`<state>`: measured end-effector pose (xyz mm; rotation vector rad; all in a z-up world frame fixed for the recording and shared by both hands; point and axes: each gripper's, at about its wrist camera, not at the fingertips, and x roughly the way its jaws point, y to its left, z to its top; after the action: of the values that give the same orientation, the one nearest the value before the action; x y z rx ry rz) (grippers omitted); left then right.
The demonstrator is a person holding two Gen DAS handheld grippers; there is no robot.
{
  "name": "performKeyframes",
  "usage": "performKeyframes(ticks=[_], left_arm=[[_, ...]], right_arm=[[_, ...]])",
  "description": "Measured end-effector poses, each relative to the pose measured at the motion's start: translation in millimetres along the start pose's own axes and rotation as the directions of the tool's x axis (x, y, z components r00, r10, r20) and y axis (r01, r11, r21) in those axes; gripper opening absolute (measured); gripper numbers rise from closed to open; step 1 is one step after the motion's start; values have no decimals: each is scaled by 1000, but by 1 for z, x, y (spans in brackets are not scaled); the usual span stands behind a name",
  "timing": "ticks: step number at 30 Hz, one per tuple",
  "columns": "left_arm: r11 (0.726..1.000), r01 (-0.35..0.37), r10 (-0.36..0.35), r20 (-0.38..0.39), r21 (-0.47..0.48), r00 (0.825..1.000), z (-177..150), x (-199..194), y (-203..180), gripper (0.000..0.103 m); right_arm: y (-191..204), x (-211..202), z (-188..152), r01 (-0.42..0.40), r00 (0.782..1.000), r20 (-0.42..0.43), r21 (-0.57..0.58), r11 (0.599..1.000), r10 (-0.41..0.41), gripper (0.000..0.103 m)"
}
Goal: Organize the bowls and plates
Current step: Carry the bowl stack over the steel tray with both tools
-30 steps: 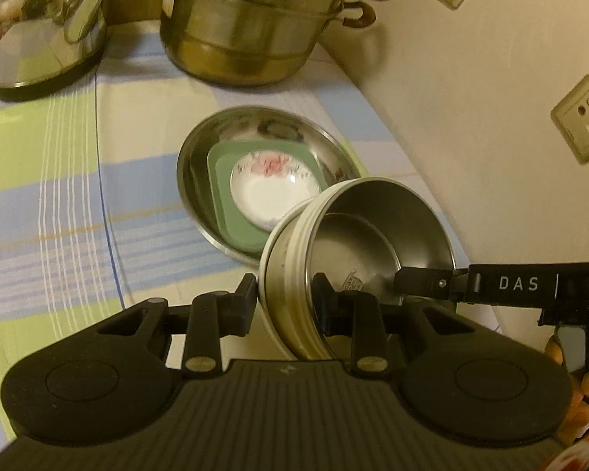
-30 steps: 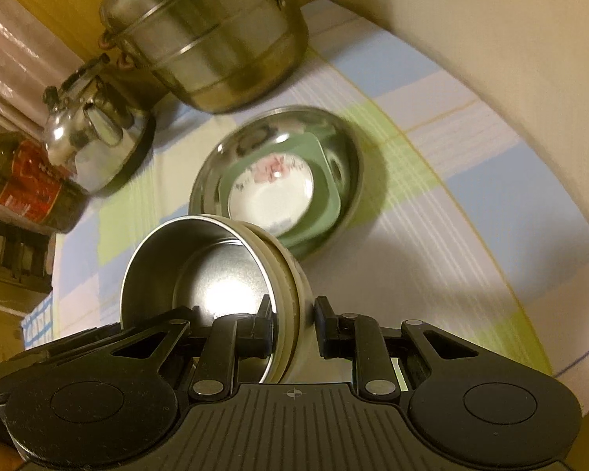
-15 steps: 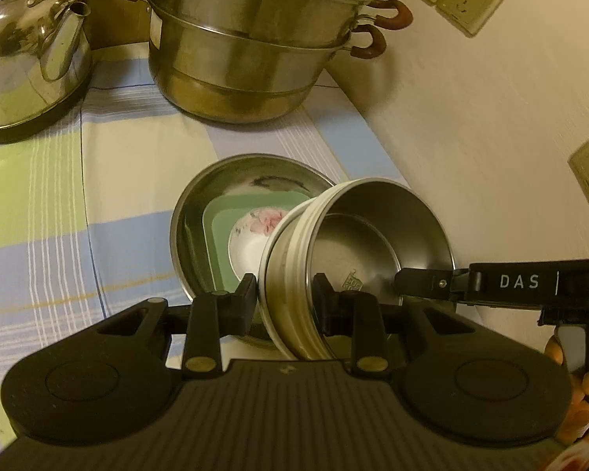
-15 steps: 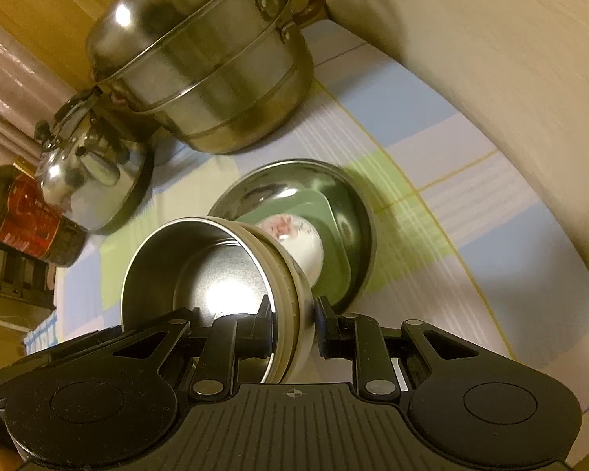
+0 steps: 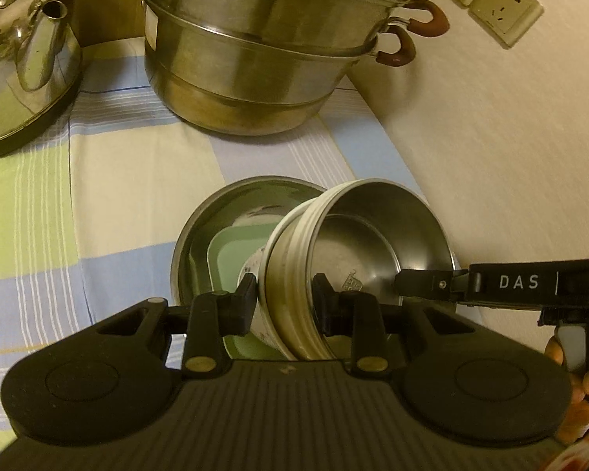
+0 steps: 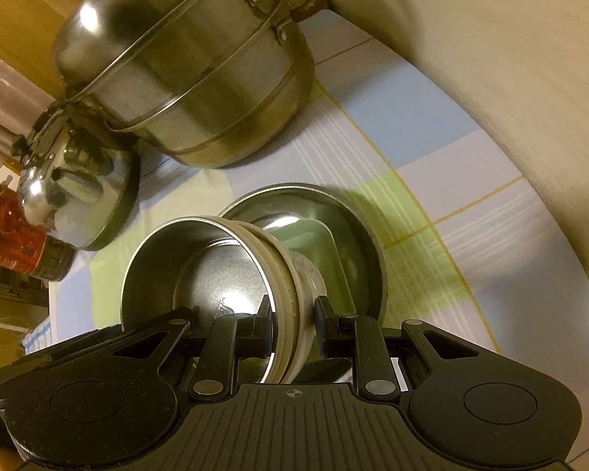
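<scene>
Bowls stacked one inside another point(image 5: 377, 251) are held up in the air by two claws, one on each side. In the left wrist view, the left claw point(image 5: 284, 300) is clamped on the near edge of the stack, with one finger point(image 5: 247, 298) outside the wall and the other inside the shiny metal bowl on top. The right claw point(image 5: 420, 286) comes in from the right in that view and bites the far edge of the same stack; a hand point(image 5: 573, 388) holds its handle at the lower right. In the right wrist view, the right claw point(image 6: 292, 324) is clamped on the rim too, one finger point(image 6: 261, 324) inside the bowl and one outside. The stack point(image 6: 224, 271) is tilted, so its open side faces the middle between the two claws. Just under it sits a wide metal dish point(image 5: 192, 251) on the bench. A green square plate point(image 5: 231, 259) lies inside that dish, and part of a small white plate peeks out behind the stack. The bench has a checked cloth point(image 5: 137, 180) of blue, green and cream. Farther back stands a big metal steamer pot point(image 5: 255, 59) with brown handles. A shiny kettle point(image 5: 23, 62) stands to its left. A red-labelled bottle point(image 6: 15, 243) lies past the kettle in the right wrist view. Two wall sockets point(image 5: 487, 0) are on the pale wall to the right.
</scene>
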<state>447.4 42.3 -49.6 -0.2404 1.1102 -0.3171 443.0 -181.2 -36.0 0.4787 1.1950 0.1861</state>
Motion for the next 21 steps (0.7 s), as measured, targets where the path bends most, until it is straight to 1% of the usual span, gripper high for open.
performKeyframes(ticks=[7,21], left_arm=[[1000,0,0,-22,-19,1000,8,16,6,27],[999,-16,13,-61,-37,998,4,39,17,27]], right_arm=[[-5,16,12,7,1000,-22,20,1000,-7,21],[-15,41,11,10,998,-55,54,998,-7,21]])
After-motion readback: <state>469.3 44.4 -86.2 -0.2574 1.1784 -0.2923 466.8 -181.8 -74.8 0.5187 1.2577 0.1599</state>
